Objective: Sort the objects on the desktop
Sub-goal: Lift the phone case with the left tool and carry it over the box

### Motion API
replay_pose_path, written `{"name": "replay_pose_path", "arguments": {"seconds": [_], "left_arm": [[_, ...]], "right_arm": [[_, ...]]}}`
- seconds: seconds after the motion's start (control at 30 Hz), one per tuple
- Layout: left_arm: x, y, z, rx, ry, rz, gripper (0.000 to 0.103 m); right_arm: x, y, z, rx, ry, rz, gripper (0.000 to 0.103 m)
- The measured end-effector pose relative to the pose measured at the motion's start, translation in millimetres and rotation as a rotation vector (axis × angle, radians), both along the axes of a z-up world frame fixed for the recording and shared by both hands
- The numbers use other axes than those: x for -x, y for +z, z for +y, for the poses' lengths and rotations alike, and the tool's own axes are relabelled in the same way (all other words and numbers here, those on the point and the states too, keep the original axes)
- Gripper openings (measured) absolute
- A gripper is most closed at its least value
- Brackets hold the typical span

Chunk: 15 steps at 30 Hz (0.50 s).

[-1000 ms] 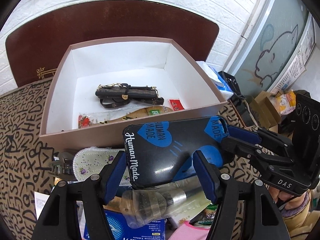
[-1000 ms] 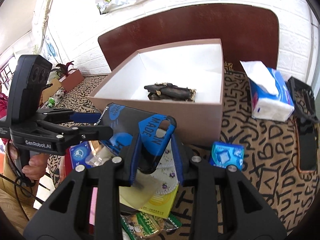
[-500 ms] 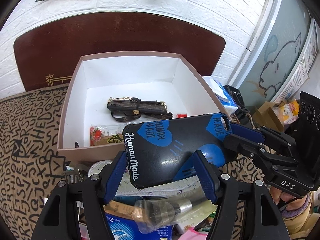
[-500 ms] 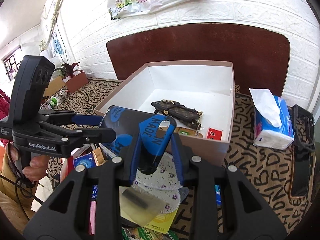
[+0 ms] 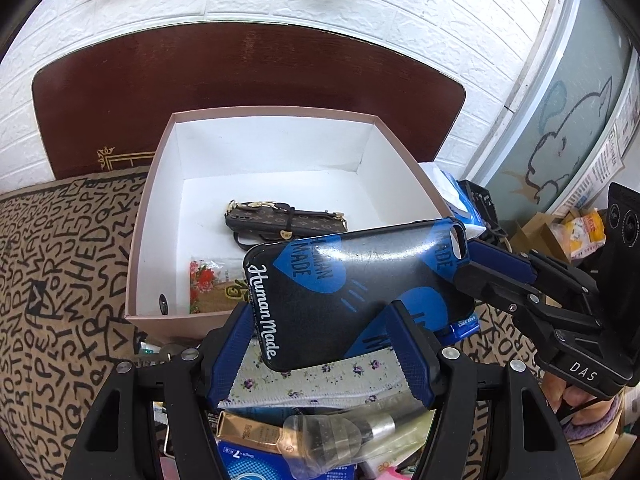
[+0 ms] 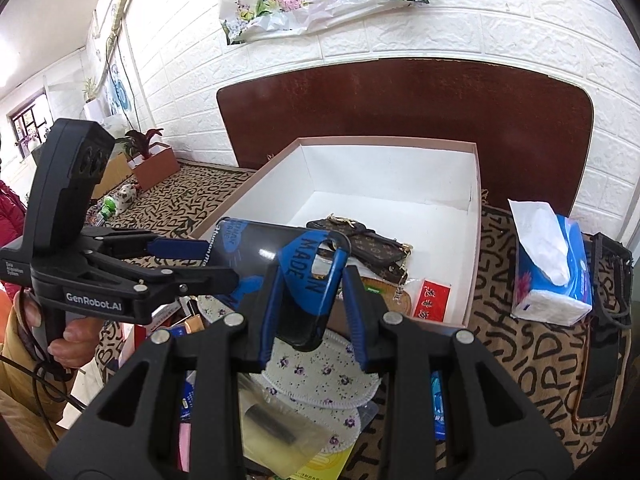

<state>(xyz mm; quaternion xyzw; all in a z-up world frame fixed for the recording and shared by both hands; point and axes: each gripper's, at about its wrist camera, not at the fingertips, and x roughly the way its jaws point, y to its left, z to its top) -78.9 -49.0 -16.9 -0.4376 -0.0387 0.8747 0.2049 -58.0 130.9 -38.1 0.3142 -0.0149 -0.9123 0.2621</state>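
A black phone case (image 5: 352, 284) with blue hearts and "Human Made" lettering hangs in the air over the near rim of a pink box (image 5: 146, 216). My left gripper (image 5: 324, 340) is shut across its width. My right gripper (image 6: 316, 308) is shut on the end with the camera hole, and the case (image 6: 256, 248) tilts between its fingers. Each gripper shows in the other's view, the right gripper (image 5: 480, 268) at the right and the left gripper (image 6: 192, 264) at the left. The box (image 6: 474, 240) is white inside and holds a brown monogram pouch (image 5: 280, 220), a floral packet (image 5: 206, 276) and a red packet (image 6: 434, 296).
Below the case lie floral insoles (image 6: 316, 368) on a heap of packets and a plastic-wrapped bottle (image 5: 328, 436). A blue tissue pack (image 6: 548, 264) and a black rack (image 6: 604, 320) sit right of the box on the letter-print cloth. A brown board (image 5: 240, 68) leans on the wall behind.
Both grippers have risen together with the phone case still held. The box now lies lower and farther in view, and more of its inside shows.
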Motion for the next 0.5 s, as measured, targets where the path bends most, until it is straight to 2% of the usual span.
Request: {"name": "replay_pose_path", "arguments": {"seconds": [0.5], "left_arm": [[13.6,4.5,-4.7,0.005,0.032,0.007,0.068]], "right_arm": [[12.1,3.7,-5.0,-0.001,0.011,0.003,0.034]]}}
